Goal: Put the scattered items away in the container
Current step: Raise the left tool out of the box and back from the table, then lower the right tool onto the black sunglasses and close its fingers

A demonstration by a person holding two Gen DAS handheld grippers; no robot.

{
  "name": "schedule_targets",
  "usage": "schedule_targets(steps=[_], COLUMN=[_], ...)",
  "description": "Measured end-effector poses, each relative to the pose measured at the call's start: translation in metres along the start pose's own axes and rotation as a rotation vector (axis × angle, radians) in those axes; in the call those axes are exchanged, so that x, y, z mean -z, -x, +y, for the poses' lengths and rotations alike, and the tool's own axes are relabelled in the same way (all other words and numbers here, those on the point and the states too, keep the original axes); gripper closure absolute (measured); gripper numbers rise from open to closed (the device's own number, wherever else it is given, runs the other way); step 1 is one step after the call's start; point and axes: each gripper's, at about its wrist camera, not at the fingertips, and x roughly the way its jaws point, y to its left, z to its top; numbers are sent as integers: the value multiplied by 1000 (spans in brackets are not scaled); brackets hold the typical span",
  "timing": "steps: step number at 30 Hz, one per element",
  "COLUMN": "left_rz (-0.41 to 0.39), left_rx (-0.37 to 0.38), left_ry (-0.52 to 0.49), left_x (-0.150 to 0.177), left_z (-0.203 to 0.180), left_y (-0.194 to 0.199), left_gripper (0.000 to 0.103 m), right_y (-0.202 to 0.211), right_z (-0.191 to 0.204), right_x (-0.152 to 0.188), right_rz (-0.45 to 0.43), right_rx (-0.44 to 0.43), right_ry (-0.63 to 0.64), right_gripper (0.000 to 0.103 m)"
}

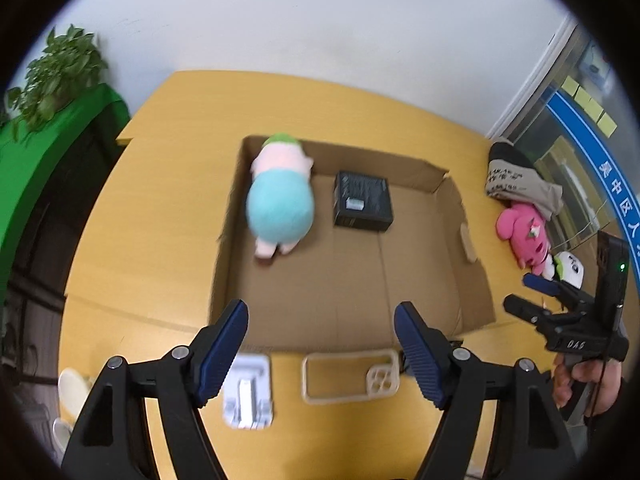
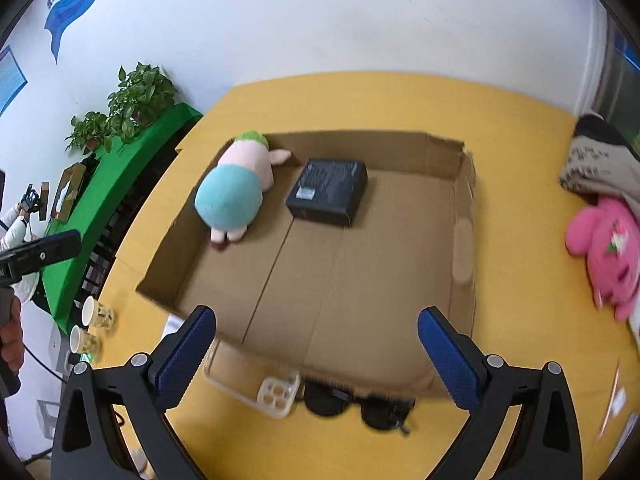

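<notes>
An open cardboard box (image 1: 476, 280) (image 2: 464, 240) lies on the yellow table. In it are a blue-and-pink plush toy (image 1: 280, 204) (image 2: 230, 200) with a green cap and a black carton (image 1: 362, 200) (image 2: 328, 192). My left gripper (image 1: 320, 312) is open and empty above the box's near edge. Below it on the table lie a white packet (image 1: 248, 396) and a clear phone case (image 1: 382, 380) (image 2: 276, 394). My right gripper (image 2: 316, 316) (image 1: 528, 296) is open and empty, with black sunglasses (image 2: 352, 402) beneath it. A pink plush (image 1: 524, 236) (image 2: 612, 248) lies right of the box.
A small panda toy (image 1: 568, 268) and a grey-and-black cloth item (image 1: 516, 180) (image 2: 600, 168) sit by the pink plush. Paper cups (image 2: 96, 316) stand at the table's left edge. A green-draped bench with potted plants (image 2: 136, 100) runs along the left wall.
</notes>
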Motion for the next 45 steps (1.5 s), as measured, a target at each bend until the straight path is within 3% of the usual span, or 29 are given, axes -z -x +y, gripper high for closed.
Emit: schedule_targets(steps=[6,12,15,19,24,28,34,40,43,45], left_rz=[22,75,93,111,131,155,222,277,296,309], left_rx=[-10,-9,-6,1,8,13,13,11,7,3], left_ry=[52,85,95,90,60,40,27,20,18,25], left_x=[44,84,93,97,91,86,82,83,85,87], left_z=[10,13,13,9,-1,-9,-16,-20,-20,-18], left_y=[22,24,19,10,-4,-20,-52,-75,-83,-87], left_gripper=[28,28,28,28,28,28,28,28,28,28], right_y=[16,12,4,-9,-31,-37,-73,-99,-113,-128], right_z=[4,-19,-35,-44,-35,-30,-16,16,21,19], right_x=[39,93,118,137,142,141,150,162,160,154], right_rz=[23,103,152,189,212,126,135,77,56,86], right_rx=[0,-25,-43,-17,16,54,106,125,122,118], right_ry=[9,-72,-136,-117,23,153,434,705,746,727], right_gripper=[0,0,1,1,1,2,2,2,2,2])
